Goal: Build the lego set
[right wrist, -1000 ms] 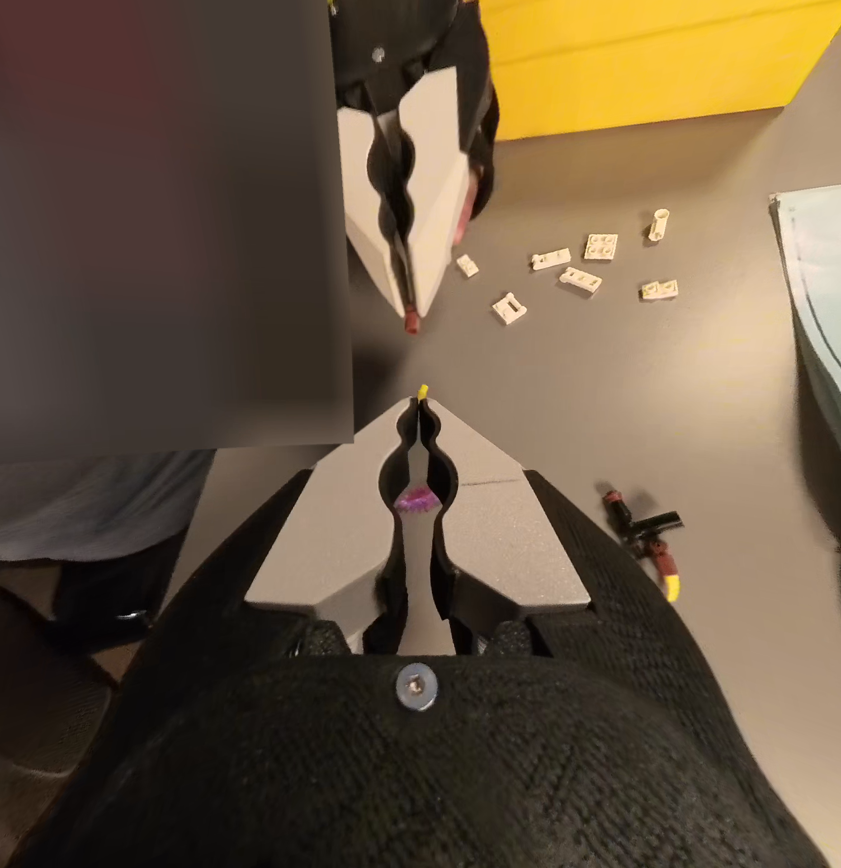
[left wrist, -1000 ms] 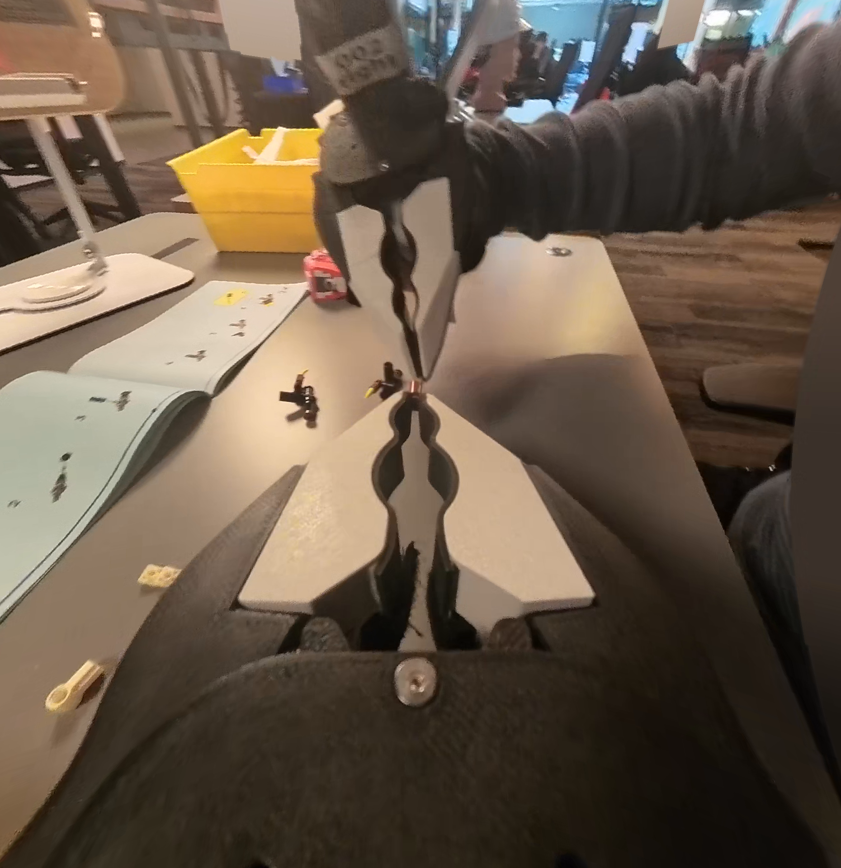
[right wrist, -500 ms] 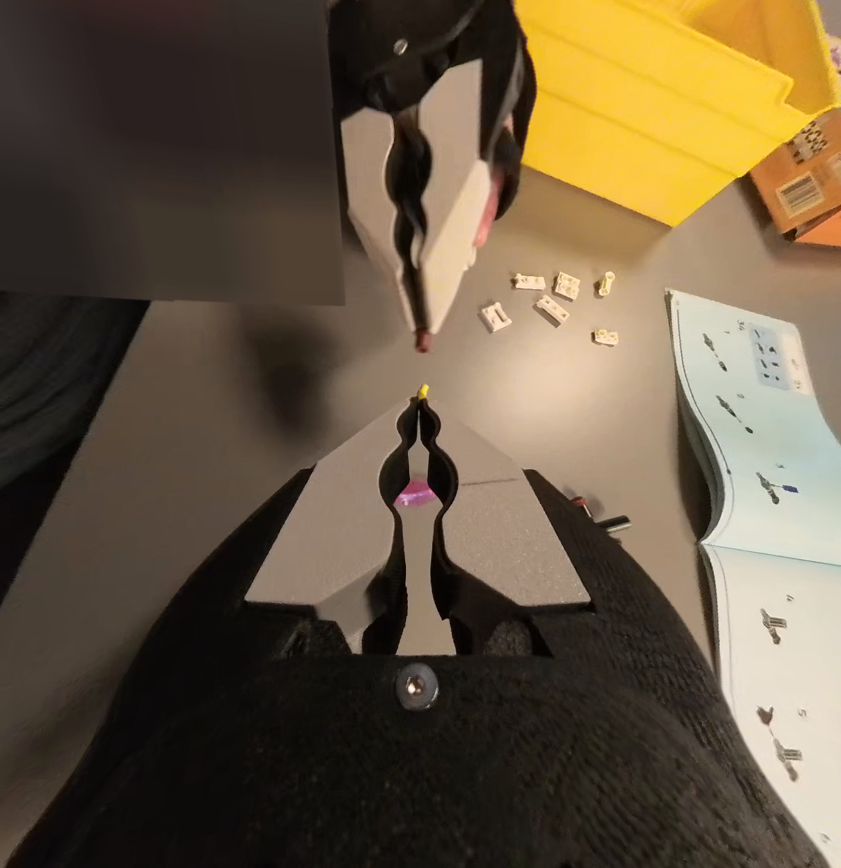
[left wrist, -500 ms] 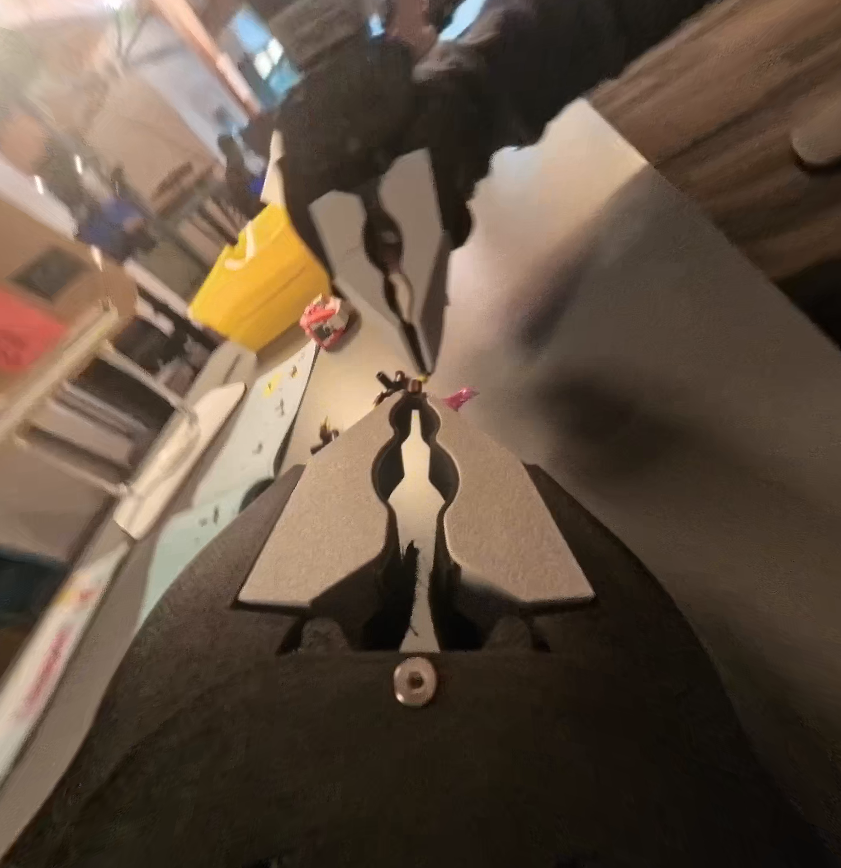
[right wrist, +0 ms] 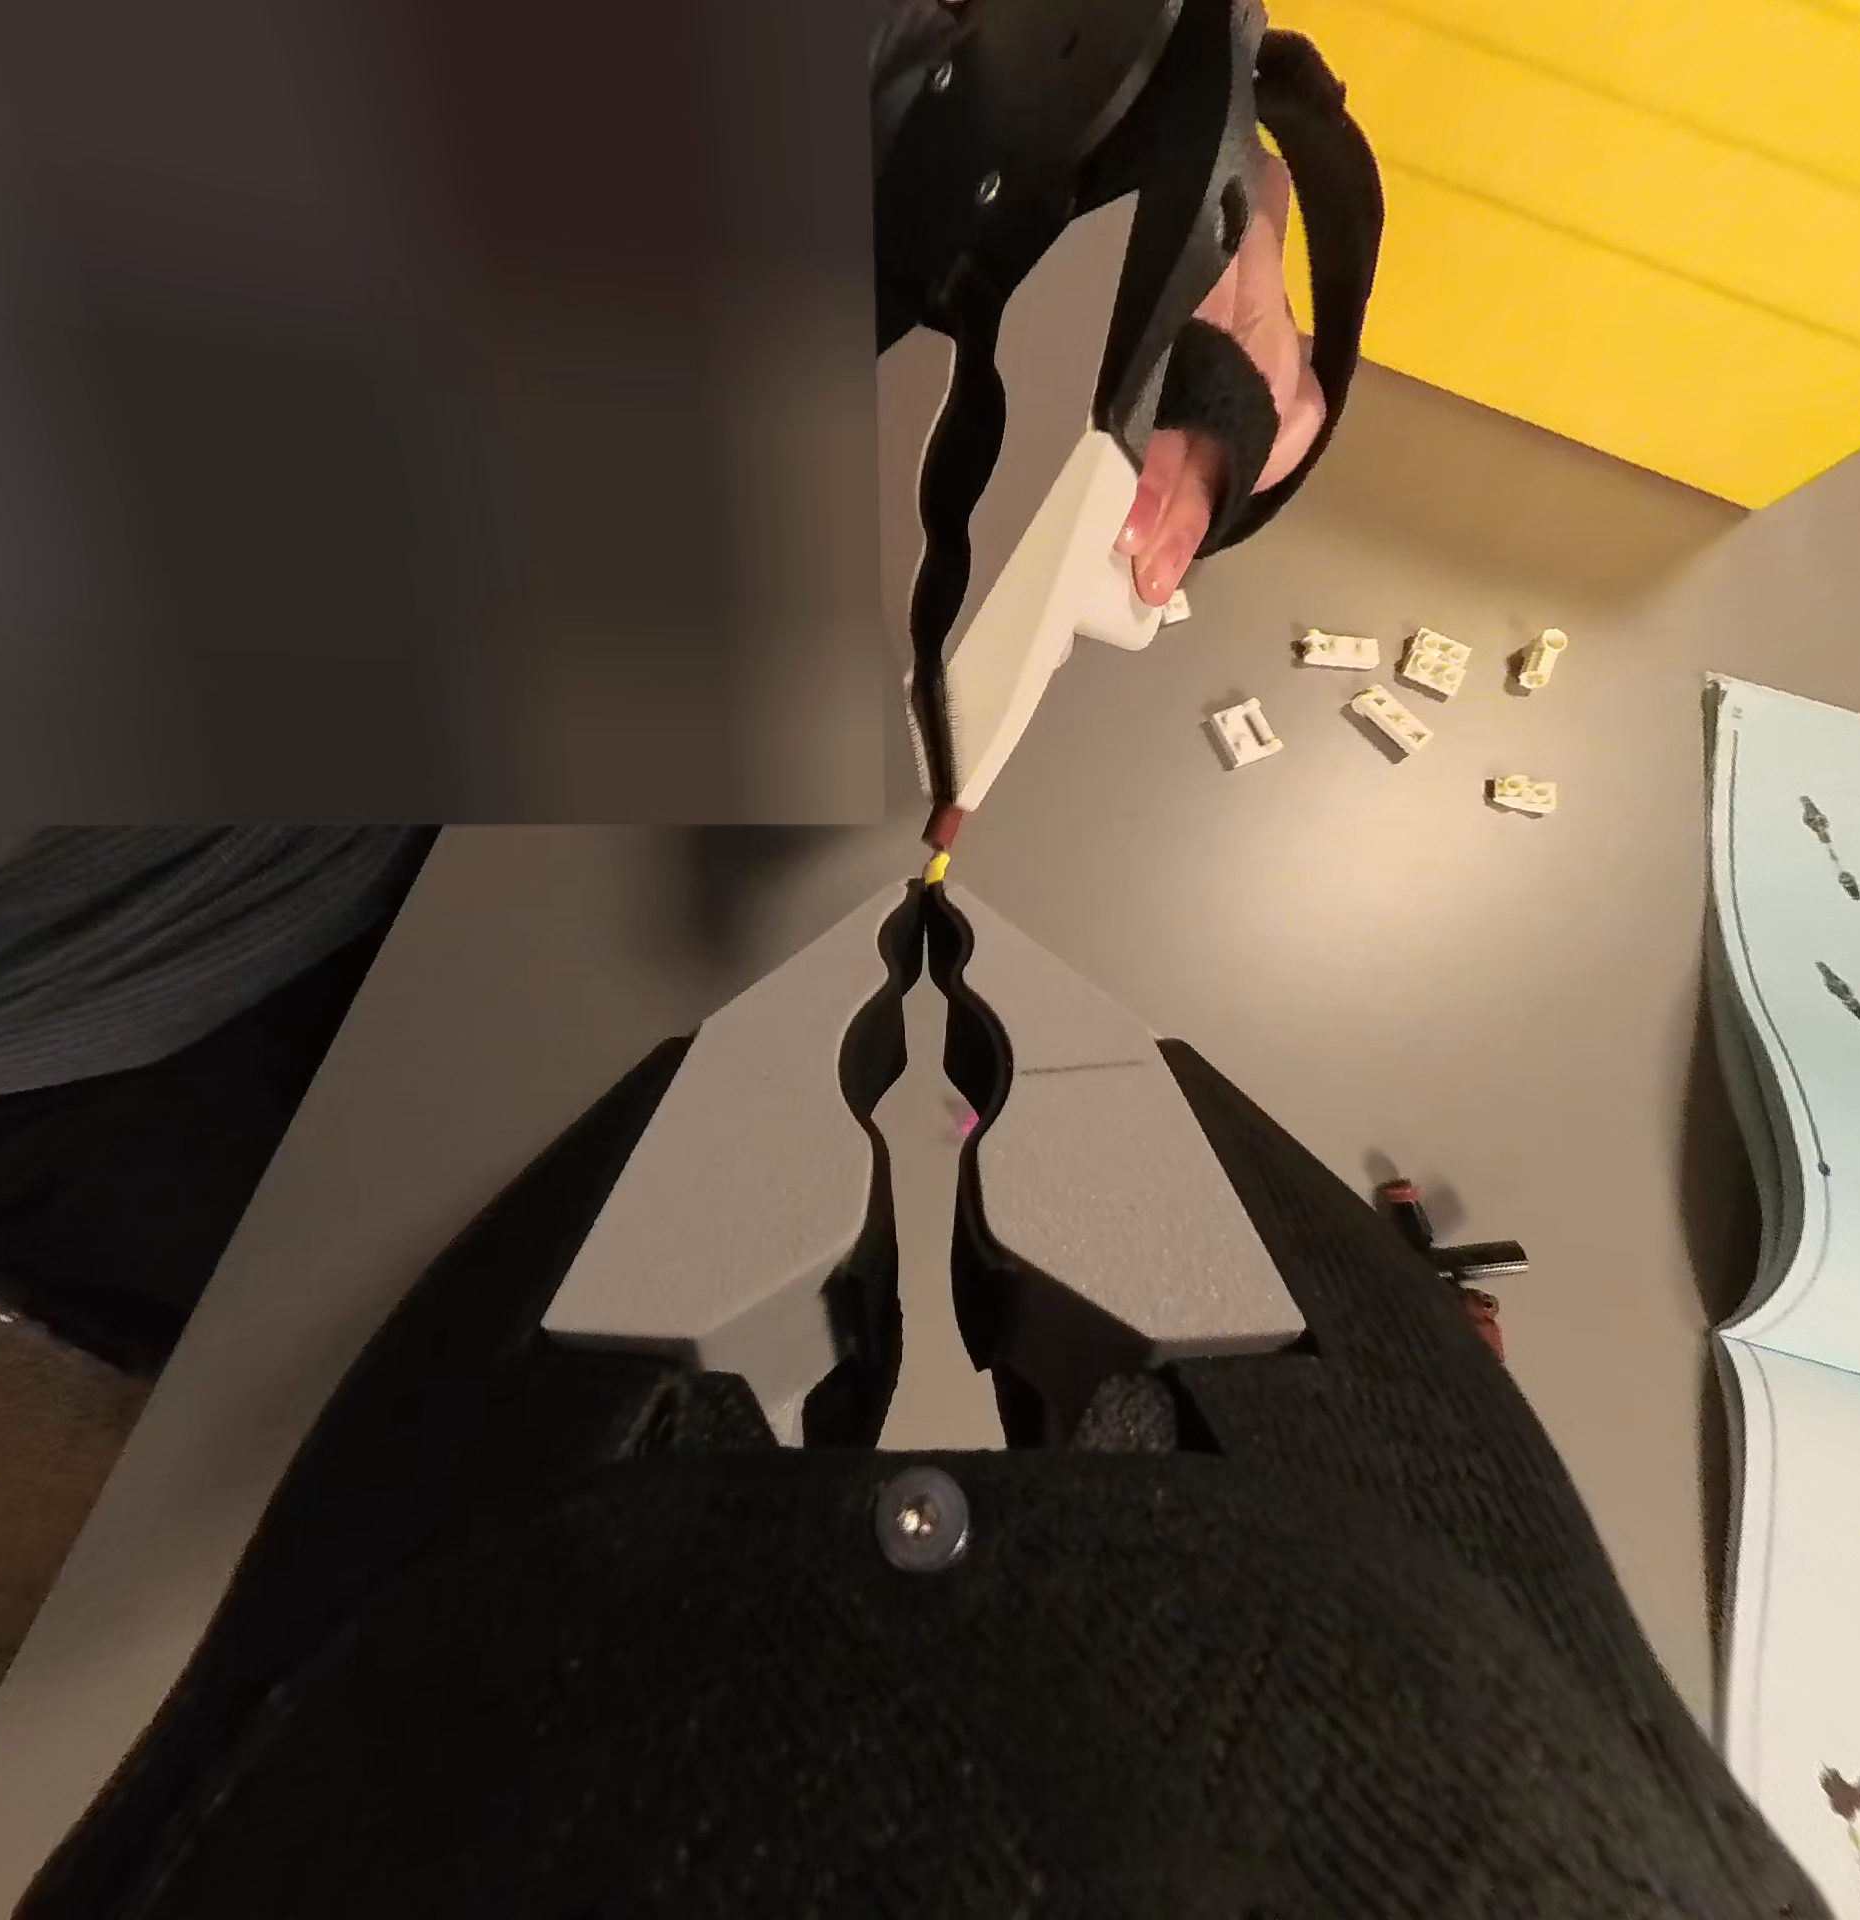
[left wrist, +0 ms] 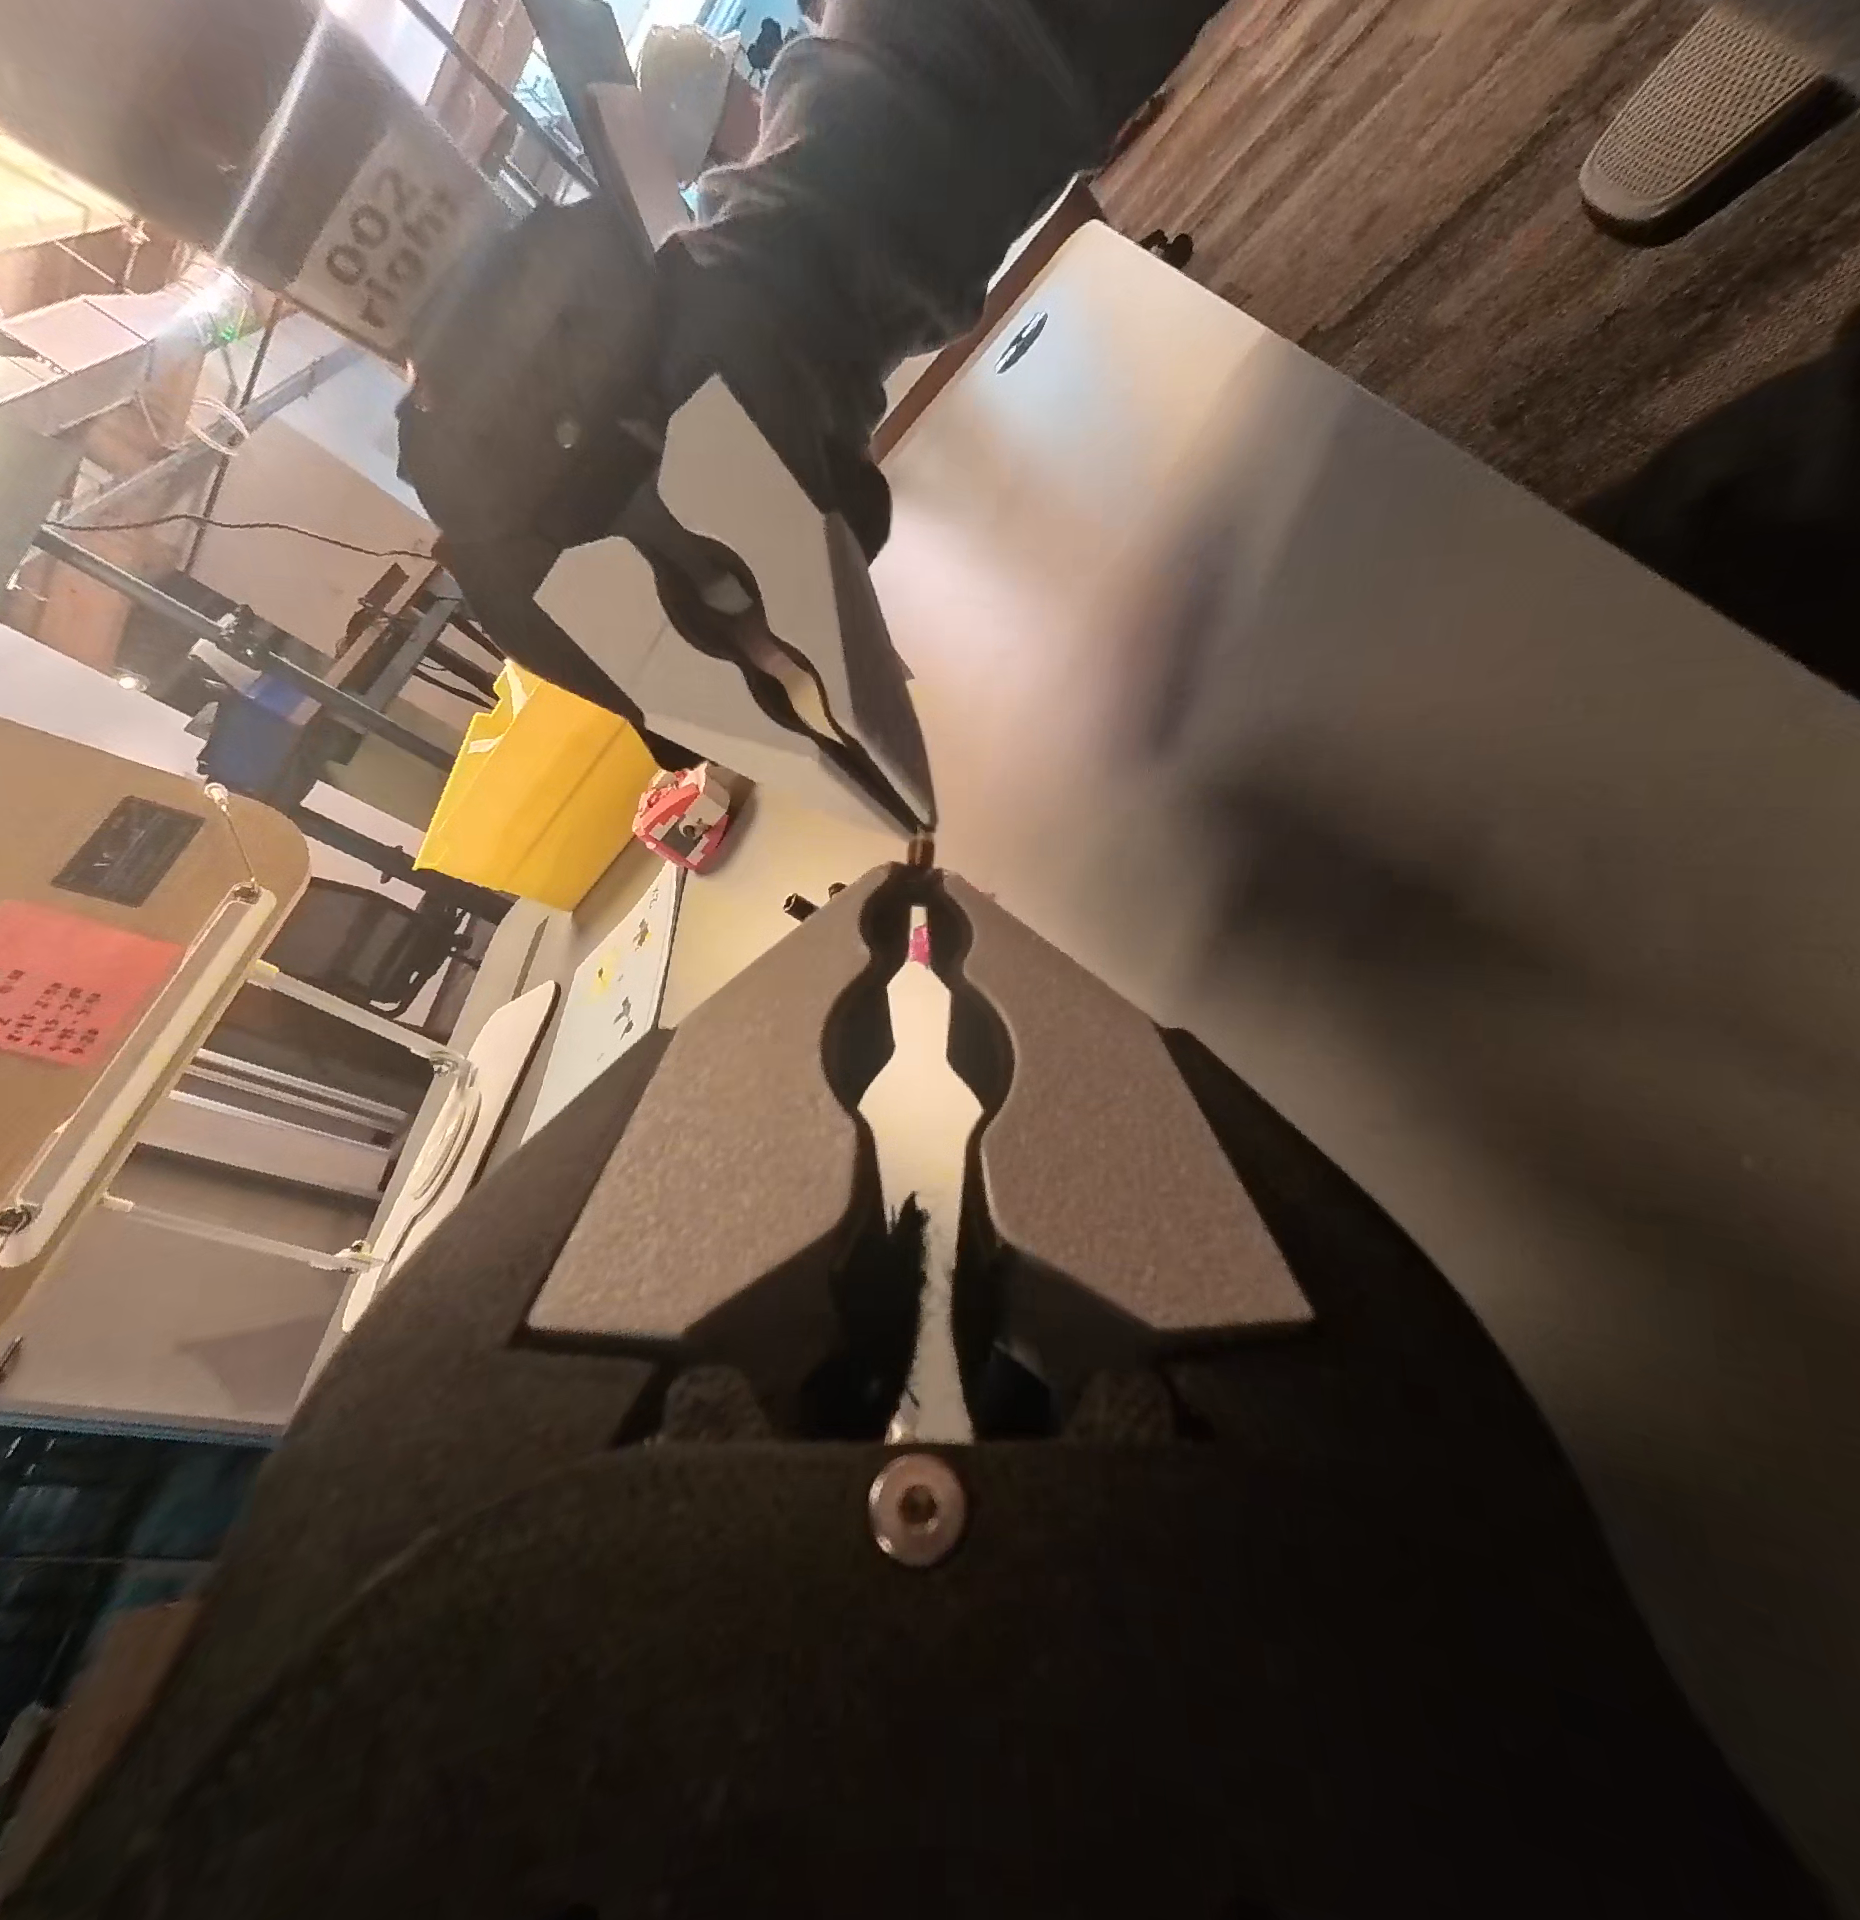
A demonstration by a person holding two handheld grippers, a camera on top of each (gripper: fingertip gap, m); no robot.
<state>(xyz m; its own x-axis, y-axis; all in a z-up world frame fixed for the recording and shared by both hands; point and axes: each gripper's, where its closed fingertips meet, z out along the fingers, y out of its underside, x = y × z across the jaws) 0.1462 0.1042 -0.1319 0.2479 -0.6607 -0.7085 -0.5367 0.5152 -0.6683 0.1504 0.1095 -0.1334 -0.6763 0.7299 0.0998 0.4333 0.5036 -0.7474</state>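
Alignment is what has changed: a second ago the two gripped pieces stood clearly apart in the right wrist view, and now only a sliver of grey tabletop [right wrist: 1321,1039] shows between them. The left gripper [right wrist: 947,816] has also rolled, so it shows nearly edge-on there, and its own view now has the tabletop steeply slanted. Its jaws are clamped together on a small red-brown sleeve [right wrist: 944,828], which sticks out past the fingertips. Its long axis runs along the line of the fingers, and its free end points down at the other piece. The right gripper [right wrist: 931,883] has its jaws pressed shut on a small yellow pin [right wrist: 936,868], of which only a stub shows. That stub points forward and slightly right, up toward the sleeve, so the two axes lie close to one line, tip facing tip, both held in the air above the tabletop. From the left wrist view the pieces merge into one dark spot [left wrist: 919,854], so whether they touch cannot be told there. Off to the side lie cream bricks [right wrist: 1435,660], an open booklet [right wrist: 1819,1039], black and red connectors [right wrist: 1466,1257] and a yellow bin [right wrist: 1632,260].
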